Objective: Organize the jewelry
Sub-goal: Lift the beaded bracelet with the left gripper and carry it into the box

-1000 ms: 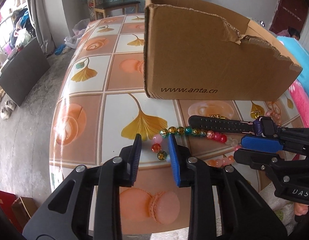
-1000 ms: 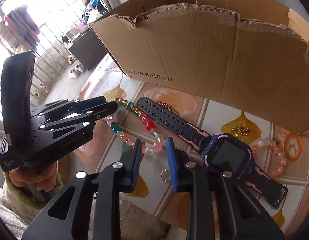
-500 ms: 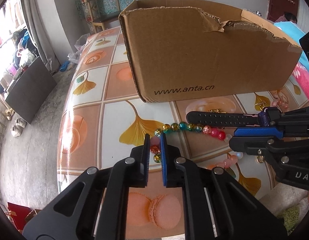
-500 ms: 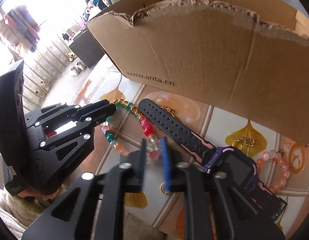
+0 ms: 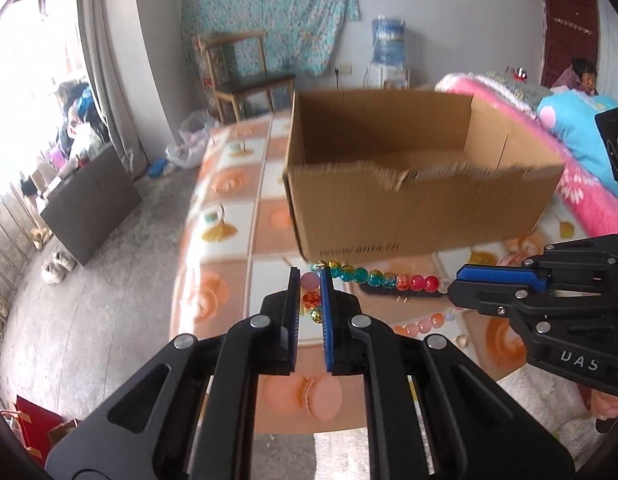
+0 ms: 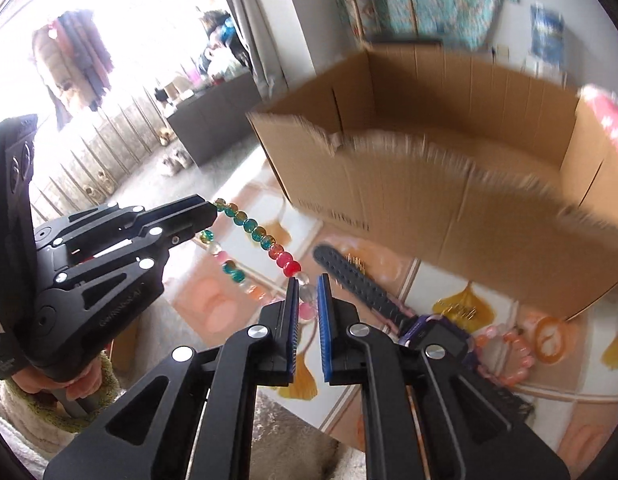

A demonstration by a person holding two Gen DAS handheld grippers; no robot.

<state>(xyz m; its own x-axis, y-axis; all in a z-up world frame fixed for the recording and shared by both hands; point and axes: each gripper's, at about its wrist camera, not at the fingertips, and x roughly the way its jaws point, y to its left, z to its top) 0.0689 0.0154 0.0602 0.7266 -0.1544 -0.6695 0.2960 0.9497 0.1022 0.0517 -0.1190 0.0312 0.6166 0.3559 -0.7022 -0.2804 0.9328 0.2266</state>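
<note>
A bracelet of coloured glass beads hangs stretched between my two grippers, lifted above the tiled table. My left gripper is shut on its left end. My right gripper is shut on its other end, on a clear bead; it also shows in the left wrist view. The bracelet runs from the left gripper to mine in the right wrist view. An open cardboard box stands just behind. A purple watch with black strap lies on the table.
A pink bead bracelet and a small gold chain lie right of the watch. A tiny ring lies on the table. The box interior looks empty. The table edge drops to the floor at left. A pink blanket is at right.
Both grippers closed on the bead bracelet and raised it off the table, tilting the views up so the box opening now shows. The watch stayed on the table.
</note>
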